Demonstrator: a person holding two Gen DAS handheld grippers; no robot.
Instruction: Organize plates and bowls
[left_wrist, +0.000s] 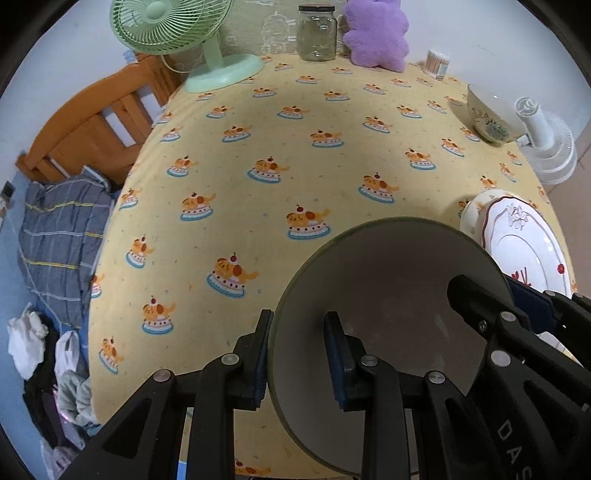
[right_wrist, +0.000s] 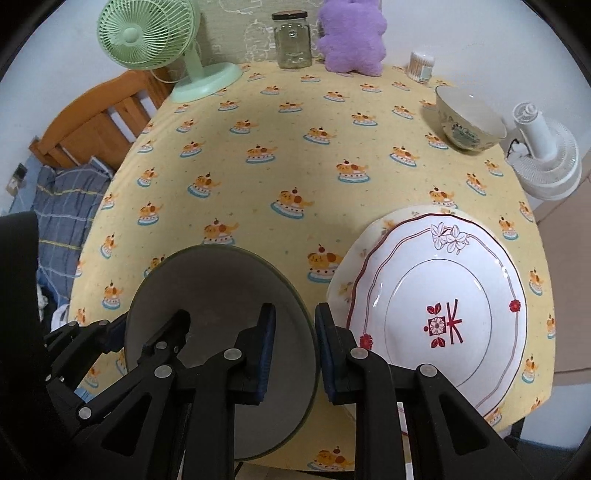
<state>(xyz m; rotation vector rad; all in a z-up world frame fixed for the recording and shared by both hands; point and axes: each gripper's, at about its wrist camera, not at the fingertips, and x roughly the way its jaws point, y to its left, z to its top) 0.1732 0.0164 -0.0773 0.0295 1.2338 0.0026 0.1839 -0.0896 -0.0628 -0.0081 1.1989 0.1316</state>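
The left tool (left_wrist: 299, 354) is clamped on the near-left rim of the grey bowl (left_wrist: 388, 295); the right tool (right_wrist: 295, 350) grips its opposite rim. The bowl seems lifted slightly off the bench (right_wrist: 258, 184), though that is hard to judge. Just right lie the stacked plates (right_wrist: 443, 295); a patterned bowl (right_wrist: 469, 122) sits far right.

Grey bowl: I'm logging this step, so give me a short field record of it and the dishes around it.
held item: grey bowl
left gripper: shut on the bowl's left rim
right gripper: shut on its right rim
stacked plates: right of the bowl, white plate with red trim on a cream plate
patterned bowl: far right, upright, alone
surface: yellow tablecloth
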